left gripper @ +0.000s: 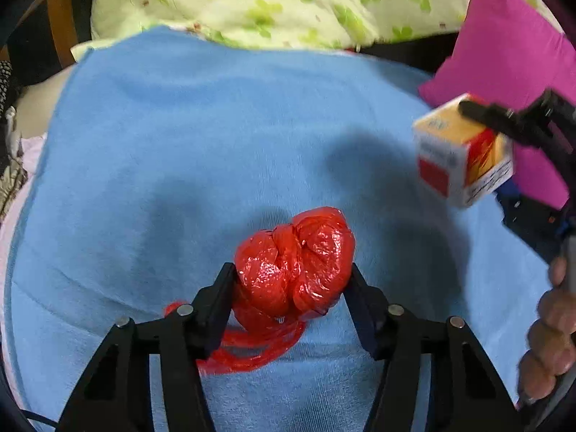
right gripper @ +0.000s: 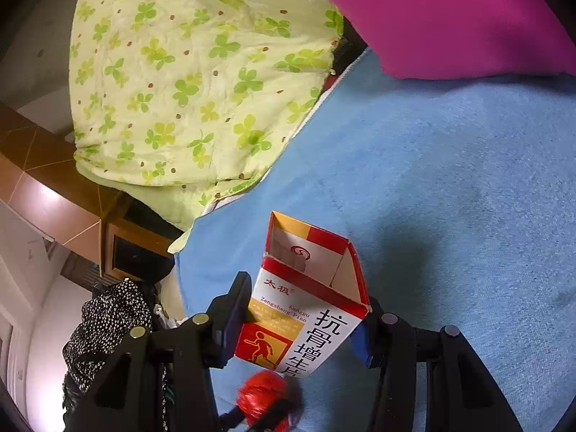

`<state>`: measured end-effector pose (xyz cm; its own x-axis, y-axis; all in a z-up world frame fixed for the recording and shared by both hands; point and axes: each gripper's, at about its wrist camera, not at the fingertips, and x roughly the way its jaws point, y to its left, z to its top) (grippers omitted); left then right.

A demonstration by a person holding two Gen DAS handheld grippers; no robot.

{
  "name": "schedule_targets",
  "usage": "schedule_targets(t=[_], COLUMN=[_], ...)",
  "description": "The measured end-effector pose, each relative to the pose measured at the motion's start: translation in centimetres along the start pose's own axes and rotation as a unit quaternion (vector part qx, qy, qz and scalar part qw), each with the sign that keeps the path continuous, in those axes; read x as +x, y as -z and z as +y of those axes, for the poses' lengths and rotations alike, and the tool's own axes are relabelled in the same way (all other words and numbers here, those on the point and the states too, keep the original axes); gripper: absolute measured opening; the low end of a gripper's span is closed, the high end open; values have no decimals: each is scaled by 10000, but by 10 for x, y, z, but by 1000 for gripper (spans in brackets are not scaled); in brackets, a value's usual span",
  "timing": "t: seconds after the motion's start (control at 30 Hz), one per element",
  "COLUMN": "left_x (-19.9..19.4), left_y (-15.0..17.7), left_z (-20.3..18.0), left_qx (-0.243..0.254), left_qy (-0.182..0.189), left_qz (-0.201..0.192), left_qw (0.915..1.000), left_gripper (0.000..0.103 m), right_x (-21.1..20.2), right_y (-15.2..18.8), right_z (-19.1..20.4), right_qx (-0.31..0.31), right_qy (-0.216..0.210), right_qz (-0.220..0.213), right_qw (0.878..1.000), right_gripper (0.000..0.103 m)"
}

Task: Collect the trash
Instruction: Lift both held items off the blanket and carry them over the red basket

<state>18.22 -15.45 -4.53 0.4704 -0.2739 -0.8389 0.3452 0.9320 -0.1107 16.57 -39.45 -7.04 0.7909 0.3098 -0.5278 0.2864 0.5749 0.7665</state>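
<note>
Left wrist view: our left gripper (left gripper: 291, 288) clamps the knotted red plastic bag (left gripper: 295, 262) squarely between its fingers, while our right gripper (right gripper: 306, 320) grips the open medicine carton (right gripper: 306, 309) off right.

A home bedroom: a blue sheet (left gripper: 201, 151) covers the bed, clover-print quilt (left gripper: 252, 0) at twelve o'clock, magenta pillow (left gripper: 504, 46) at two.
</note>
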Motion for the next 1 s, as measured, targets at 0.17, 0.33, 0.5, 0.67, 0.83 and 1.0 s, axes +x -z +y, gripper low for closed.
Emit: schedule_targets(t=[0.17, 0.33, 0.5, 0.67, 0.83, 1.0], left_x=[-64, -128, -181, -240, -279, -304], left_y=[8, 48, 91, 119, 136, 151], left_z=[2, 13, 14, -14, -49, -87], left_qx=[-286, -815, -942, -829, -666, -377], left_qy=[75, 18, -34, 39, 276, 716], left_qz=[-684, -1088, -1407, -1774, -2037, -2111], left_qw=[9972, 9907, 9856, 9806, 9764, 9741], left_gripper=[60, 60, 60, 60, 60, 60], right_x=[-12, -47, -132, -222, -317, -394], right_y=[7, 26, 65, 82, 99, 119], right_z=[25, 65, 88, 89, 91, 89], right_qx=[-381, -989, -1526, -1804, -2208, -2436], right_qy=[-140, -280, -442, -471, -183, 254], right_qz=[-110, -243, -438, -645, -996, -1445], right_qw=[9991, 9944, 9863, 9803, 9700, 9587], right_gripper=[53, 53, 53, 53, 53, 53])
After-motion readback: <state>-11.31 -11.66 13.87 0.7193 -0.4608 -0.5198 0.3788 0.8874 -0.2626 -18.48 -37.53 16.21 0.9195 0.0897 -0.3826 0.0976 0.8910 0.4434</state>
